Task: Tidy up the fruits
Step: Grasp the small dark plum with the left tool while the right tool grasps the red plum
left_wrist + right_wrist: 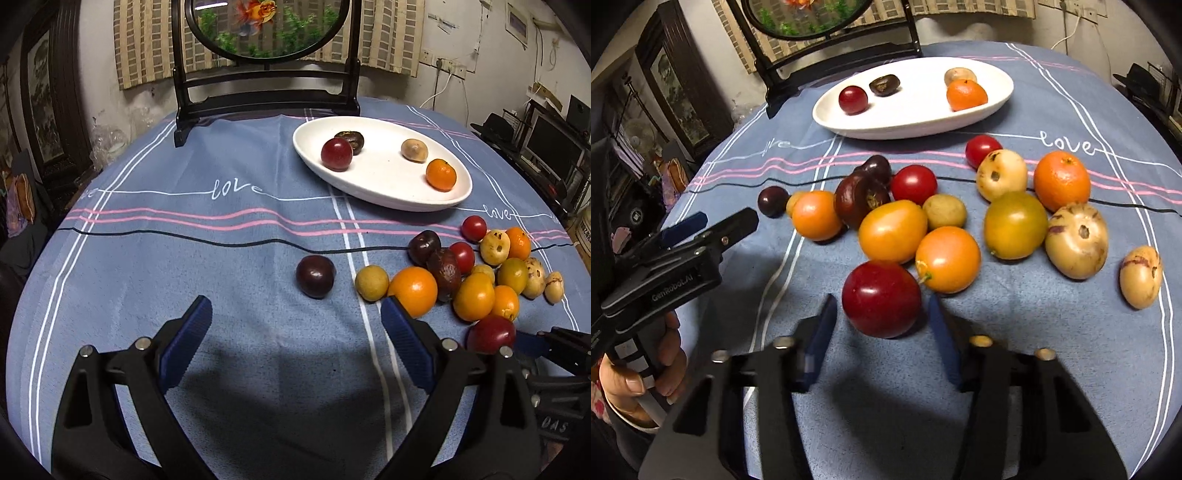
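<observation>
A white oval plate [384,192] [827,110] holds a red plum, a dark fruit, a tan fruit and an orange. A heap of several loose fruits [945,218] [476,273] lies on the blue cloth. My right gripper [882,314] is open, its blue pads on either side of a red plum [881,298], not closed on it. That plum also shows in the left wrist view [491,332]. My left gripper [295,314] [701,225] is open and empty, just short of a lone dark plum [316,276] [772,201].
A dark wooden stand [266,92] with a round goldfish panel stands at the table's far edge behind the plate. The table edge curves away at left and right. Furniture and a monitor [554,147] stand beyond the right edge.
</observation>
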